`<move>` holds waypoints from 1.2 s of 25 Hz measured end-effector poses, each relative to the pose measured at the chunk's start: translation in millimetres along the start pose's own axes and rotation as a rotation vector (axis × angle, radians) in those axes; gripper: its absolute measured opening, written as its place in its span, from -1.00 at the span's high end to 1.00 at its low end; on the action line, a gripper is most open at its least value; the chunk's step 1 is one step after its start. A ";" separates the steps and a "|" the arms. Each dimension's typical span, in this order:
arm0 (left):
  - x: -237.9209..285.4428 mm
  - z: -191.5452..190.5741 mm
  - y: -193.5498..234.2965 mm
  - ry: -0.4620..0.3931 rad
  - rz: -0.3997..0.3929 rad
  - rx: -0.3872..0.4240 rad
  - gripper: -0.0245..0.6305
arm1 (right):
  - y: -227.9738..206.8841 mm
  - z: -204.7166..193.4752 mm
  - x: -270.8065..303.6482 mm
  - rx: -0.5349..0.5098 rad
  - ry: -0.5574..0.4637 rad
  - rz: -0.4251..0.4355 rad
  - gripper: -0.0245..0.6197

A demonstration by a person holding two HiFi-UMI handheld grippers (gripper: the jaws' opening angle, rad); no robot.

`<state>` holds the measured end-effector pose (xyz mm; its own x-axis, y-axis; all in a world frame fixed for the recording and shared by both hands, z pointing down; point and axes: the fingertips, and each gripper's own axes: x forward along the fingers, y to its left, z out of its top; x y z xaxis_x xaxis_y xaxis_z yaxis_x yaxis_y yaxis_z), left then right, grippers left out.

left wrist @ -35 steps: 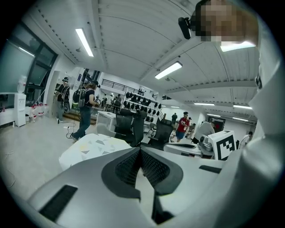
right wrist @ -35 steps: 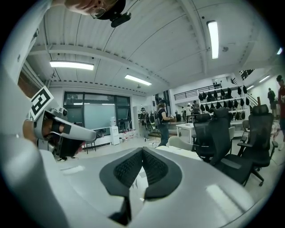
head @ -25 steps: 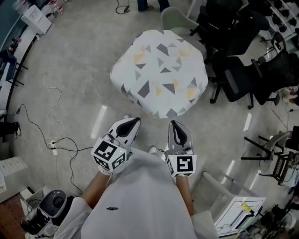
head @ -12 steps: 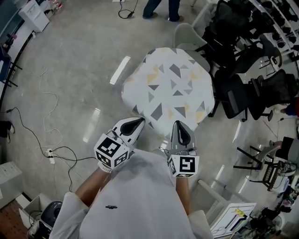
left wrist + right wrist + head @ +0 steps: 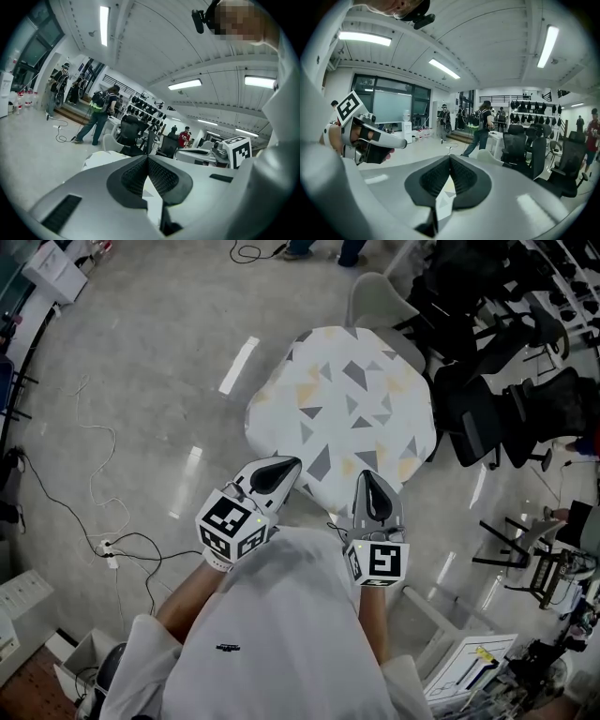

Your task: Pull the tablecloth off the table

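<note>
A white tablecloth (image 5: 352, 399) with grey and yellow triangles covers a small table and hangs down over all its sides. In the head view both grippers are held side by side in front of the table's near edge. My left gripper (image 5: 286, 465) is shut, its tip beside the cloth's near left corner. My right gripper (image 5: 369, 476) is shut too, its tip over the cloth's near edge. Neither holds anything. In the left gripper view the closed jaws (image 5: 147, 157) hide most of the table. A strip of the cloth (image 5: 446, 187) shows below the closed jaws in the right gripper view.
A pale chair (image 5: 375, 296) stands at the table's far side. Black office chairs (image 5: 487, 418) crowd the right. Cables (image 5: 103, 540) trail over the floor at the left. A white rack (image 5: 469, 662) is at the lower right. A person (image 5: 101, 112) stands further off.
Both grippers have moved forward toward the table; the cloth's near edge, well ahead of the tips a second ago, now lies at them. Both have stayed shut.
</note>
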<state>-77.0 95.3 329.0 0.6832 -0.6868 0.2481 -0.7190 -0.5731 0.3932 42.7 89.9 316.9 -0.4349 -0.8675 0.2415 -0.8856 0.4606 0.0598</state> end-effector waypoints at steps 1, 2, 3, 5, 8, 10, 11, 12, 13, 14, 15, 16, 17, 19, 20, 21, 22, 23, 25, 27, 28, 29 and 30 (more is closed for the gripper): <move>5.3 0.7 0.3 0.005 0.001 0.003 0.91 | -5.9 -0.5 2.9 0.006 -0.002 0.000 0.89; 11.1 1.2 0.5 0.011 0.001 0.007 0.91 | -12.0 -1.5 6.2 0.013 -0.003 0.000 0.89; 17.0 1.5 0.5 0.017 0.001 0.011 0.91 | -18.0 -2.8 9.7 0.021 -0.004 0.001 0.89; 28.0 3.3 -0.5 0.030 -0.001 0.017 0.91 | -29.2 -4.4 16.2 0.032 -0.002 0.007 0.89; 45.7 11.5 -0.3 0.035 0.006 0.025 0.91 | -47.2 -1.0 28.5 0.037 -0.008 0.018 0.89; 59.4 18.8 -0.6 0.033 0.011 0.030 0.91 | -61.2 3.1 37.6 0.032 -0.015 0.027 0.89; 65.8 22.3 -1.6 0.037 0.012 0.032 0.91 | -67.8 5.6 41.3 0.029 -0.016 0.032 0.89; 71.4 25.2 -3.0 0.045 0.012 0.035 0.91 | -73.7 8.4 44.1 0.028 -0.014 0.037 0.89; 76.2 27.7 -4.5 0.057 0.012 0.038 0.91 | -78.7 11.3 46.4 0.027 -0.010 0.043 0.89; 80.8 29.8 -5.5 0.069 0.013 0.040 0.91 | -83.3 13.9 48.9 0.026 -0.005 0.052 0.89; 86.2 31.6 -5.6 0.078 0.015 0.043 0.91 | -88.1 15.6 52.5 0.025 -0.001 0.063 0.89; 93.0 33.2 -4.7 0.084 0.017 0.046 0.91 | -93.9 16.3 57.5 0.027 0.001 0.075 0.89; 101.3 34.9 -3.0 0.088 0.018 0.050 0.91 | -100.7 16.1 63.8 0.036 0.001 0.088 0.89; 119.4 38.4 2.5 0.092 0.021 0.059 0.91 | -115.8 13.9 79.1 0.071 -0.002 0.113 0.89; 127.7 38.9 6.5 0.096 0.026 0.059 0.91 | -122.6 11.7 87.8 0.085 0.000 0.125 0.89; 135.0 37.8 11.7 0.104 0.036 0.054 0.91 | -128.5 9.1 97.1 0.089 0.005 0.138 0.89; 141.7 35.9 17.5 0.114 0.049 0.046 0.91 | -133.6 6.2 107.0 0.085 0.013 0.151 0.89; 148.6 34.2 23.6 0.123 0.061 0.038 0.91 | -138.5 3.4 117.6 0.079 0.021 0.164 0.89; 163.9 32.1 35.0 0.138 0.076 0.028 0.91 | -149.0 -2.1 139.8 0.081 0.032 0.184 0.89; 179.2 30.4 46.5 0.148 0.092 0.021 0.91 | -159.2 -7.1 161.7 0.081 0.039 0.203 0.88; 186.8 29.6 52.8 0.151 0.102 0.018 0.91 | -163.9 -9.7 172.7 0.077 0.045 0.214 0.87; 194.5 28.5 59.5 0.154 0.112 0.014 0.91 | -168.6 -12.6 184.0 0.071 0.051 0.227 0.86; 202.0 26.9 66.4 0.156 0.122 0.009 0.91 | -172.9 -16.2 195.4 0.066 0.058 0.240 0.84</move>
<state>9.8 -93.5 381.5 0.6023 -0.6740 0.4279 -0.7980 -0.4946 0.3442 113.5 -156.2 369.5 -0.6257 -0.7215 0.2966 -0.7675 0.6374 -0.0686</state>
